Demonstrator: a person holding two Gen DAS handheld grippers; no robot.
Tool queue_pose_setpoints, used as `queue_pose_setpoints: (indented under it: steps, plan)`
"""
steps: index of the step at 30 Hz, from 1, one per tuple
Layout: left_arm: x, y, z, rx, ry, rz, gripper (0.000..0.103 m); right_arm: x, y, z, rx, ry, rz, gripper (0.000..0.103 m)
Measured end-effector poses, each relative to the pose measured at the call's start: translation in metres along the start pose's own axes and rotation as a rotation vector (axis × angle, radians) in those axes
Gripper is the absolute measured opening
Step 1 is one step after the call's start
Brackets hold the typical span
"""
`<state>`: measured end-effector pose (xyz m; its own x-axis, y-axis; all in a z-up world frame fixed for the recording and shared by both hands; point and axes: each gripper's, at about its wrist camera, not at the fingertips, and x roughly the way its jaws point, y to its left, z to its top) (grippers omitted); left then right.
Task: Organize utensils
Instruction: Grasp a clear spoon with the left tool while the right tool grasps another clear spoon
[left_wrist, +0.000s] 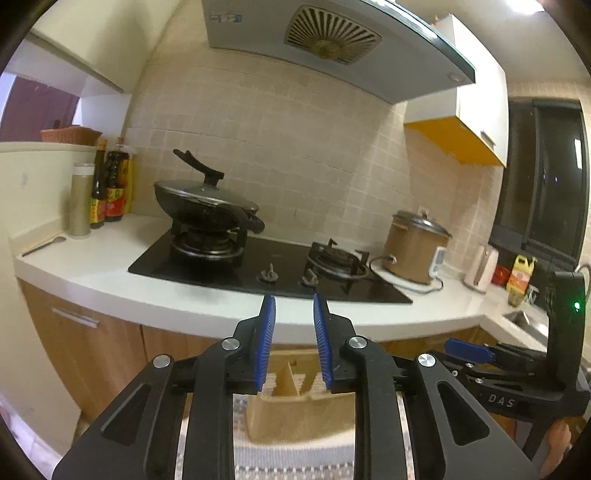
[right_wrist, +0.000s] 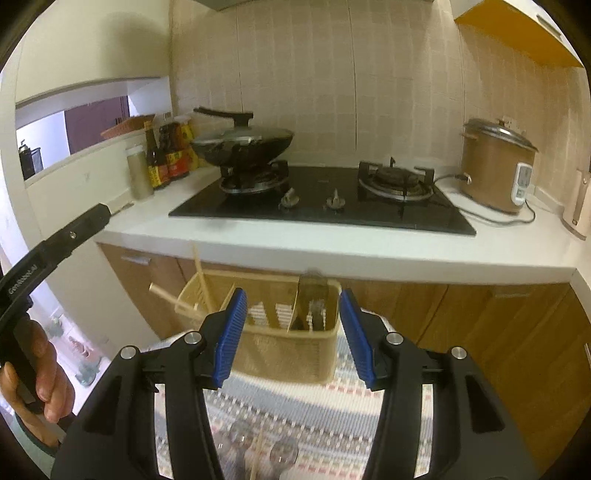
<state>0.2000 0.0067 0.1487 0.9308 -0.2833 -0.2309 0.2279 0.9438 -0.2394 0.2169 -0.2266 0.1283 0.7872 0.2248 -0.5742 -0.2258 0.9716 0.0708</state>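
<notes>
Left gripper (left_wrist: 294, 314) jaws part open, narrow gap between the blue pads (left_wrist: 266, 339), nothing held. It hangs in the air facing the white counter (left_wrist: 110, 273), well above a beige utensil caddy (left_wrist: 291, 413) seen low and blurry between the fingers, divider inside visible.

Right gripper (right_wrist: 293, 314) jaws spread wider, nothing between the blue pads (right_wrist: 232, 336). The beige utensil caddy (right_wrist: 291, 354) sits straight ahead of it, framed between the two fingers, not touched. The caddy stands on a striped woven mat (right_wrist: 325, 417) in front of the wooden cabinet doors (right_wrist: 443, 314). Inside the caddy: chopsticks (right_wrist: 201, 277) leaning up out of the left compartment, one more stick poking out to the left, and a flat-bladed utensil (right_wrist: 312, 299) upright in the right compartment (kind cannot be told, blurred). Loose on the mat below the right gripper: spoons (right_wrist: 280, 458) and a chopstick among them, all blurry.

On the counter: black gas hob (left_wrist: 269, 266) with a lidded wok (left_wrist: 207, 206) on the left burner, sauce bottles (left_wrist: 112, 184) at far left, brown rice cooker (left_wrist: 415, 251) at right. A spoon (left_wrist: 42, 245) lies on the counter near the bottles.

Left gripper body shows at the left edge of the right wrist view, a hand (right_wrist: 40, 373) wrapped round its handle
</notes>
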Motion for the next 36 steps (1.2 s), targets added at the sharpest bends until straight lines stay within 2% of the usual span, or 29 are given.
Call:
queue_pose_setpoints:
  steps: [3,7,9,18,20,24,32,36]
  plan:
    - [-0.01,-0.003,-0.008,0.013,0.036,-0.004,0.029,-0.001,0.0,-0.01,0.025,0.051,0.016,0.049]
    - [-0.018,-0.002,-0.02,0.017,0.083,-0.004,0.029,0.001,-0.003,-0.025,0.048,0.115,0.008,0.049]
    - [-0.018,-0.002,-0.03,0.031,0.131,0.002,0.029,0.005,-0.005,-0.033,0.058,0.166,0.003,0.049]
    - [0.013,-0.001,-0.111,0.084,0.513,-0.01,0.029,0.046,-0.015,-0.081,0.149,0.449,0.056,0.049]
    - [0.022,0.0,-0.133,0.073,0.608,-0.037,0.029,0.057,-0.017,-0.093,0.164,0.498,0.055,0.049]
    - [0.033,0.003,-0.166,0.066,0.73,-0.059,0.029,0.076,-0.018,-0.117,0.18,0.584,0.064,0.049]
    - [0.052,0.002,-0.21,0.088,0.871,-0.056,0.029,0.105,-0.008,-0.141,0.168,0.67,0.016,0.049]
    - [0.054,-0.011,-0.217,0.156,0.871,-0.029,0.029,0.114,0.002,-0.147,0.155,0.687,0.002,0.049]
